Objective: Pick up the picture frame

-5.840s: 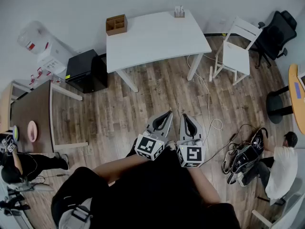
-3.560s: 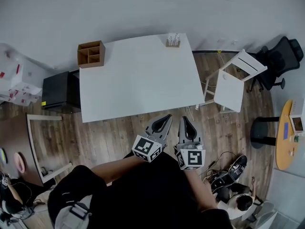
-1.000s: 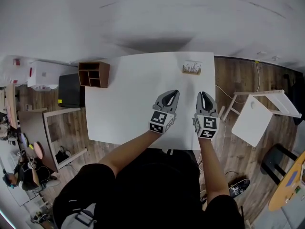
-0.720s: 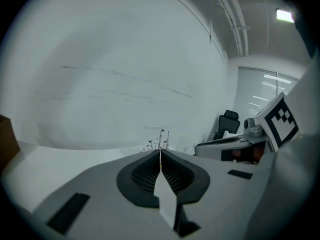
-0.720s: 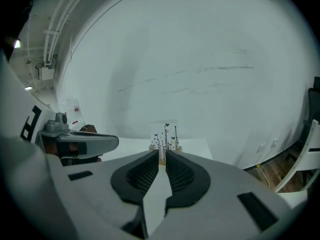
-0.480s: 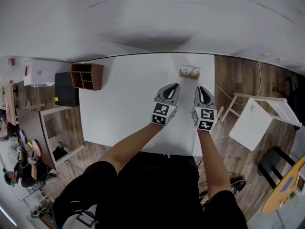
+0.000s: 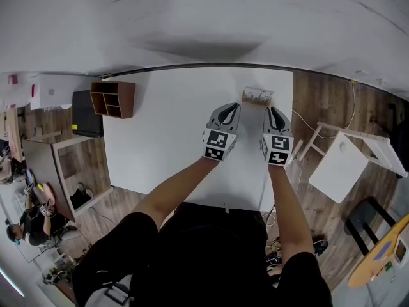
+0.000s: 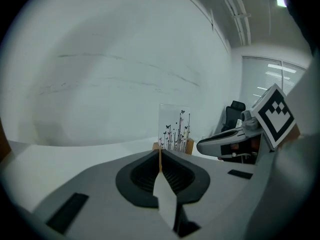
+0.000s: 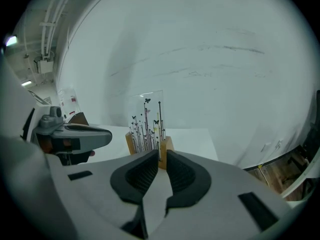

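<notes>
1. The left forearm (image 7: 176, 187) and right forearm (image 7: 279, 194) reach forward, roughly parallel.
2. On the left gripper (image 7: 232, 107), the jaws seem closed to a hairline slit and hold nothing.
3. The right gripper (image 7: 274, 110) is level beside it, its jaws narrowly apart and empty.

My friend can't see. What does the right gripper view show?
The right gripper, jaws slightly apart and empty, points at a picture frame just ahead: a clear panel printed with black stems and butterflies, upright in a wooden base. It stands on a white table near a white wall; the left gripper shows at the left.
</notes>
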Demonstrator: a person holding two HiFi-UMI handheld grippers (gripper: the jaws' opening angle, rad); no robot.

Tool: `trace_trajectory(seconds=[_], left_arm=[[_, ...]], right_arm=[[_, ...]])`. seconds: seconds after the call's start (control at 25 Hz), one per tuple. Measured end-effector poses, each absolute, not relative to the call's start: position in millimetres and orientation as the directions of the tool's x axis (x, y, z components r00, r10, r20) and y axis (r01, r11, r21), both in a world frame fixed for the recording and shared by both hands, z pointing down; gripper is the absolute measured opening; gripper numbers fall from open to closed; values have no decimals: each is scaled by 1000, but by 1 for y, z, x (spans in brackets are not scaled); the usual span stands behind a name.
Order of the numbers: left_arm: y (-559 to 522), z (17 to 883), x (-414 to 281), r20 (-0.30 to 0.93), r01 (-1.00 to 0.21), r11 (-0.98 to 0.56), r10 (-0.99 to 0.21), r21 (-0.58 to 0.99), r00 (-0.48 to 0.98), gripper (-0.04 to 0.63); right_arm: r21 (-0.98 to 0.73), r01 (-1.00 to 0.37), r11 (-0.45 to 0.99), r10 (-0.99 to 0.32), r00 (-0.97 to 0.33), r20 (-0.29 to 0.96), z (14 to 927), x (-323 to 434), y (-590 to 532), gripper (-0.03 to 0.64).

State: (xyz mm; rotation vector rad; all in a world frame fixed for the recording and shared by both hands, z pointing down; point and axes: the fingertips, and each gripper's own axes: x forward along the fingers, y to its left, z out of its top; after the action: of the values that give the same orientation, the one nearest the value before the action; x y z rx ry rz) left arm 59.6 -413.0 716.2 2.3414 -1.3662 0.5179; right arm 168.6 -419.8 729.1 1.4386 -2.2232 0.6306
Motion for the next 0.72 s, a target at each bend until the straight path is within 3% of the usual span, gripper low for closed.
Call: trace_trajectory(seconds=[0.28,0.4,0.72], left_arm=[[-423,732,70,510,-869,-475,-718,139,475,18],[-426,740,75,520,-871,-470,-712,145,471,20],[-440,750,79,526,-881,-449,-718,149,455,63]], right_arm=[[-139,-913,384,-723,-391,570,742,167,-430,45],[-147,-908,392,-717,-401,571,748,165,-431,109],[-115,-909,402,-748,-398,531,747,165,-442,109]])
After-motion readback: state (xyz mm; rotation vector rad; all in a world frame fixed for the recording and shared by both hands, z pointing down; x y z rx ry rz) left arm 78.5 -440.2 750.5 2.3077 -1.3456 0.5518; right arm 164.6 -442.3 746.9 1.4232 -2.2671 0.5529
